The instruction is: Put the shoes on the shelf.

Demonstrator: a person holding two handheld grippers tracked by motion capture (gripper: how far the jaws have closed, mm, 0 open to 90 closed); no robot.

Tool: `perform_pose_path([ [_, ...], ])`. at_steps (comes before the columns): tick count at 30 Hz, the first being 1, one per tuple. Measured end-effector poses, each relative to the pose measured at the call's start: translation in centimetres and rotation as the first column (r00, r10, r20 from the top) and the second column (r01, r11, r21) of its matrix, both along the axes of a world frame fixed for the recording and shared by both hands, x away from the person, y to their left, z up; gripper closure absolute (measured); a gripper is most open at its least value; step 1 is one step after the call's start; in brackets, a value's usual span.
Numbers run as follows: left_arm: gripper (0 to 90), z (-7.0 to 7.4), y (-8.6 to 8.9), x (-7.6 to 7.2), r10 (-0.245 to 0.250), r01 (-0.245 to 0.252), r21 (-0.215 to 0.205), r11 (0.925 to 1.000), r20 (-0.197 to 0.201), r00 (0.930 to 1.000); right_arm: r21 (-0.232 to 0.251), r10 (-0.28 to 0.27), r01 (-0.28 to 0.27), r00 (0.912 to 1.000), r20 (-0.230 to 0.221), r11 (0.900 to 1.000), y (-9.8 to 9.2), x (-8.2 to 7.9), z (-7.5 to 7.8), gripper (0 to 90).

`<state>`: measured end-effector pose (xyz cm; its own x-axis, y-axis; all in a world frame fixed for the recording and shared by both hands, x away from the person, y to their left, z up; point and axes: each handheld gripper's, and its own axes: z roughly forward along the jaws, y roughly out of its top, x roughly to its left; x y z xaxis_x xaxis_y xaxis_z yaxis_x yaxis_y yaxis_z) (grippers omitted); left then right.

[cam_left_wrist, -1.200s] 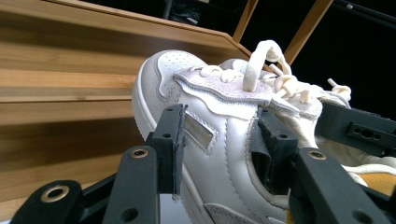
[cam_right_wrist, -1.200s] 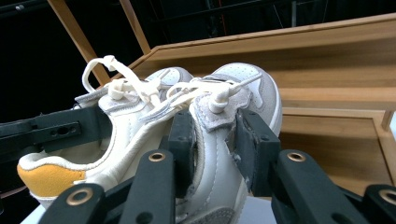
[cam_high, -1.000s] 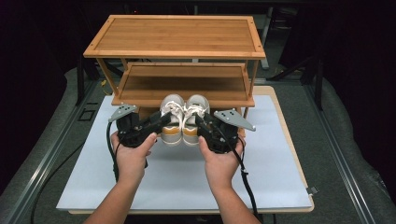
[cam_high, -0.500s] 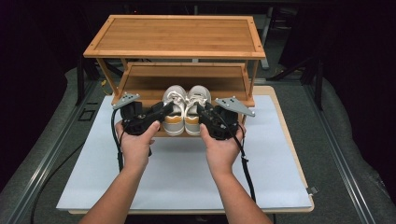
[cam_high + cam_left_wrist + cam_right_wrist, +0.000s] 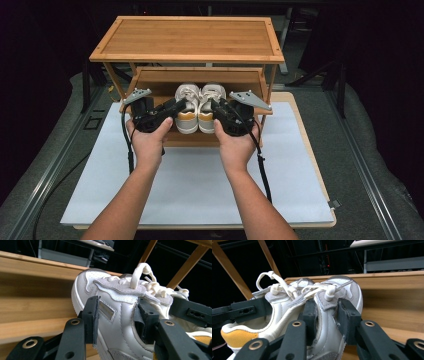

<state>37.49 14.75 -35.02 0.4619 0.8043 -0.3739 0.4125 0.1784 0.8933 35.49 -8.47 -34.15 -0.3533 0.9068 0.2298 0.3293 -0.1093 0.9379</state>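
Left gripper (image 5: 172, 107) clamps the left shoe (image 5: 187, 112). Right gripper (image 5: 216, 106) clamps the right shoe (image 5: 209, 112). Both shoes side by side over the rack's lower shelf (image 5: 150, 82).

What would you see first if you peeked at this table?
A pair of white shoes with yellow heels, side by side at the front of the wooden rack's lower shelf. The left tool grips the left shoe's collar and the right tool grips the right shoe's, each in a person's hand.
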Motion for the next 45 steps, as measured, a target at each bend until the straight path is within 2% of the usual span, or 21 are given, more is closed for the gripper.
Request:
perform_pose_path([
  [9, 58.6, 0.1, -0.2, 1.3, 0.004, -0.004, -0.009, 1.0000, -0.001, 1.0000, 0.001, -0.014, 0.014, 0.9999, -0.002, 1.000, 0.0, 1.2, 0.2, 69.4],
  [22, 58.8, -0.6, -0.4, 3.4, 0.012, -0.013, -0.025, 0.9996, -0.031, 0.9995, 0.006, -0.020, 0.020, 0.9996, -0.018, 1.000, -0.2, 3.4, -0.4, 69.6],
  [32, 58.7, -0.3, -0.7, 4.7, 0.009, -0.009, 0.010, 0.9999, -0.054, 0.9985, 0.018, -0.025, 0.026, 0.9989, -0.041, 1.000, -0.5, 4.5, -0.7, 69.6],
  [39, 58.6, -0.7, -0.6, 5.6, 0.018, -0.018, 0.001, 0.9998, -0.081, 0.9965, 0.013, -0.022, 0.023, 0.9972, -0.071, 1.000, -0.4, 5.5, -1.0, 69.5],
  [41, 58.6, -0.9, -0.5, 5.8, 0.021, -0.019, 0.015, 0.9997, -0.086, 0.9961, 0.013, -0.017, 0.019, 0.9963, -0.084, 1.000, -0.3, 5.8, -1.1, 69.5],
  [43, 58.6, -0.9, -0.4, 6.0, 0.023, -0.022, 0.014, 0.9997, -0.092, 0.9955, 0.007, -0.015, 0.016, 0.9961, -0.087, 1.000, -0.2, 6.1, -1.3, 69.5],
  [45, 58.7, -1.1, -0.3, 6.3, 0.025, -0.024, 0.012, 0.9996, -0.093, 0.9953, 0.022, -0.012, 0.014, 0.9966, -0.082, 1.000, -0.1, 6.5, -1.4, 69.5],
])
